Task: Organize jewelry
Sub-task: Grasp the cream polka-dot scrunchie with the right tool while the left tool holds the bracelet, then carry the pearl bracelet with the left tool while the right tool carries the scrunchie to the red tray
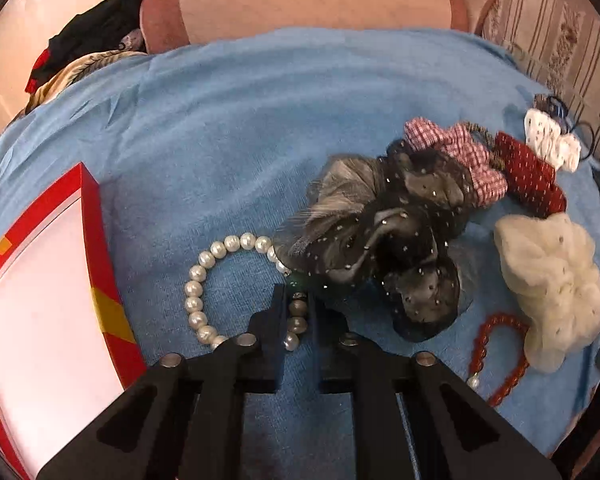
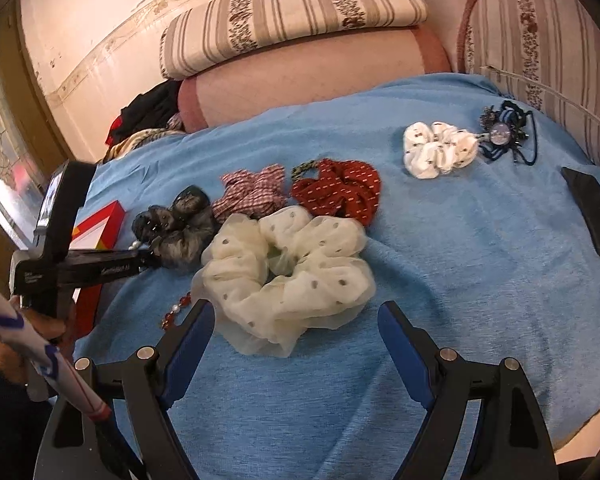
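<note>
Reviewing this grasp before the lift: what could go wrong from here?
1. Left tongs pinch only a few beads of the pearl bracelet; it may slip or the strand strain.
2. The bracelet's far end lies under the black scrunchie, which could snag and drag.
3. The red box rim sits close beside; the dangling loop might catch.

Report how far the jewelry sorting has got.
Done: nothing yet shows; the red box has only bare white lining in view. In hand: the left gripper has its jaws closed on the pearl bracelet, still lying on the blue cloth. Left: the red bead bracelet and the scrunchies, including the cream scrunchie in front of the open right gripper.
</note>
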`<state>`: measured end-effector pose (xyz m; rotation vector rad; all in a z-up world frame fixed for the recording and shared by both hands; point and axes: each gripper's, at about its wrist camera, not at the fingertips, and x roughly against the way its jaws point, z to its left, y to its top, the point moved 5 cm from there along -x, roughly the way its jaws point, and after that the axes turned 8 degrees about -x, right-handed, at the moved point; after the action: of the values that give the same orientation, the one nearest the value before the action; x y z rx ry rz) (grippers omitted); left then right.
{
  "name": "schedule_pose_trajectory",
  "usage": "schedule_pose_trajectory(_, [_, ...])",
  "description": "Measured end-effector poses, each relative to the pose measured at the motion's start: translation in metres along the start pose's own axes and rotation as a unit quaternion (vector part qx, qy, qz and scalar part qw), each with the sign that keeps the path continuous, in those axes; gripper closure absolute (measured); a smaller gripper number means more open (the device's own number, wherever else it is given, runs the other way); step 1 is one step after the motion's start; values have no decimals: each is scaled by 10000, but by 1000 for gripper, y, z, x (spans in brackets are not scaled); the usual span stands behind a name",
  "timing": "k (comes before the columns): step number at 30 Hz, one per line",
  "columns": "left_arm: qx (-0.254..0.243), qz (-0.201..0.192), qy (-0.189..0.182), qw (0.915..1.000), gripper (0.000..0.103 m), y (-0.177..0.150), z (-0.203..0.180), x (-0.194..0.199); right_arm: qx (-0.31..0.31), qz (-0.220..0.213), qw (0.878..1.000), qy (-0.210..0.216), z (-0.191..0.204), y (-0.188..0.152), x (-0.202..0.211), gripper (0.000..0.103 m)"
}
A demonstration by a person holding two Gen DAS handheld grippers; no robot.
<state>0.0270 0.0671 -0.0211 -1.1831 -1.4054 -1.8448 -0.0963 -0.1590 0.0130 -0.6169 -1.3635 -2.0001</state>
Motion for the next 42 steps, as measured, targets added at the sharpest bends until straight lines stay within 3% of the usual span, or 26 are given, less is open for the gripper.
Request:
schedule_pose_trajectory(5, [413, -340, -595, 9968, 94, -1, 11, 17, 451, 104, 9985, 283, 26, -11, -3, 16])
schedule_pose_trajectory(11, [687, -927, -1027, 9880, 94, 6, 23, 49, 903, 320, 9921, 803, 60, -28, -7, 18])
schedule_pose_trajectory(16, [684, -1290, -1191, 9821, 94, 9, 24, 71, 523, -118, 9984, 171, 36, -5, -5, 18])
schedule_pose_trajectory(18, [647, -1373, -1214, 9809, 94, 11, 25, 75, 413, -135, 9986, -300, 22, 3, -11, 18])
schedule_pose_trajectory(21, [615, -1467, -1253, 9793, 94, 13, 24, 81, 43, -81, 9984, -553, 2, 12, -20, 18])
schedule_pose_trajectory(24, [604, -1490, -1297, 9784, 94, 14, 23, 82, 60, -10, 9954, -960, -8, 16, -28, 18])
schedule_pose_trajectory(27, [585, -1492, -1335, 9780, 94, 13, 22, 83, 17, 113, 9931, -1167, -17, 15, -38, 17])
schedule_pose_trajectory(31, [569, -1489, -1370, 9777, 94, 13, 20, 83, -112, 305, 9936, -1079, -26, 11, -49, 17])
schedule_pose_trajectory(33, [547, -1490, -1375, 9777, 94, 13, 19, 83, -50, 226, 9955, -918, -24, 11, -45, 48])
schedule_pose_trajectory(34, [546, -1487, -1376, 9777, 94, 13, 19, 84, 16, 183, 9962, -849, -22, 12, -43, 73])
schedule_pose_trajectory(35, [552, -1492, -1376, 9776, 94, 13, 19, 84, 22, 157, 9971, -738, -20, 11, -41, 82])
schedule_pose_trajectory(37, [541, -1502, -1384, 9774, 94, 13, 18, 84, 41, 38, 9982, -593, -16, 11, -33, 88])
schedule_pose_trajectory(42, [518, -1551, -1359, 9771, 94, 11, 20, 87, -42, -653, 9978, -113, -7, 25, -2, 90])
